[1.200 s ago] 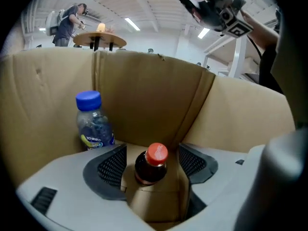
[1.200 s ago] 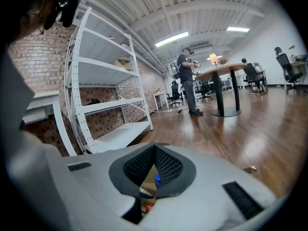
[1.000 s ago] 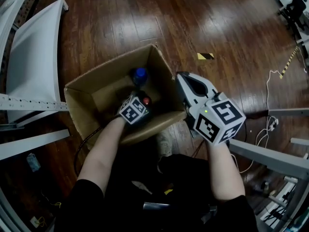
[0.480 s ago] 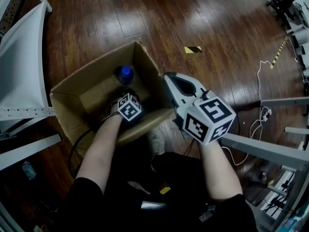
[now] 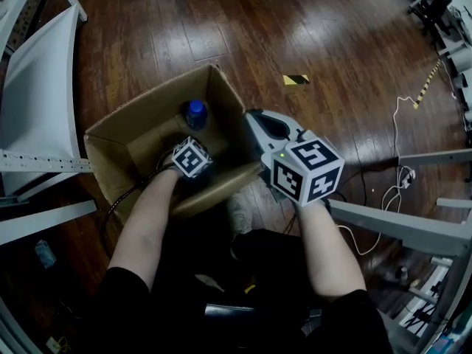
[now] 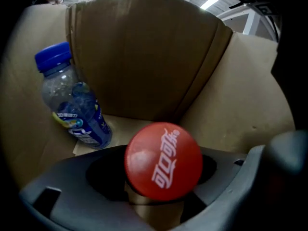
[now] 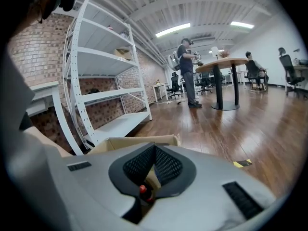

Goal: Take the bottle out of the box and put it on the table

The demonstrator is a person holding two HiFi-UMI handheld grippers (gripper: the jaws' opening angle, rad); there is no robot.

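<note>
The cola bottle [image 6: 163, 163], with a red cap bearing white script, stands inside the cardboard box [image 5: 133, 127], upright and toward the near side. The left gripper [image 6: 162, 152] reaches down into the box. Its grey fingers [image 6: 72, 177] sit on either side of the bottle's neck just under the cap and pinch it. The cap rises above them toward the camera. In the head view the gripper's marker cube covers this bottle.

A second bottle, the blue-capped bottle [image 5: 195, 113], stands in the box's far corner. It is clear, has a blue label and leans slightly against the cardboard wall. It is apart from the left gripper.

The right gripper [image 5: 258, 120] is held over the box's right wall, outside and above the opening. Its fingers [image 7: 168, 165] are pressed together with nothing between the black mesh pads.

The box sits open on a dark wood floor [image 5: 310, 28]. White shelving [image 5: 37, 87] stands just to its left. A strip of yellow-and-black tape [image 5: 296, 80] lies on the floor to the right beyond the box, and white cables [image 5: 404, 120] trail farther right. In the right gripper view a round table [image 7: 226, 64] stands far back in the room with people near it.
</note>
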